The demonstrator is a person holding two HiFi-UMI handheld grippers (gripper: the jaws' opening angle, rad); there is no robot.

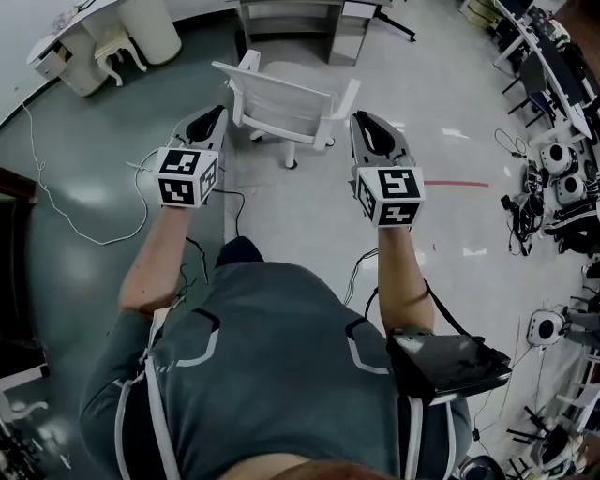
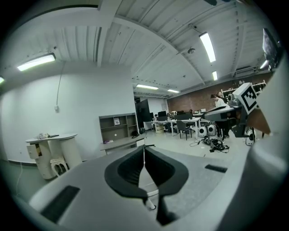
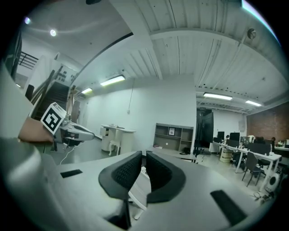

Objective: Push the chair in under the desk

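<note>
At the left of the head view, the left gripper (image 1: 218,112), topped by its black-and-white marker cube, hovers with its fingers clenched together on nothing. In the upper centre, the white plastic swivel chair (image 1: 286,101) stands on the glossy grey floor (image 1: 309,216) with its backrest toward the person, between the two grippers and a little beyond their tips. It is clear of the grey shelved counter (image 1: 291,19) at the top edge and not under it. To the right, the right gripper (image 1: 364,120) is likewise clenched and empty, its tip near the chair's armrest.
</note>
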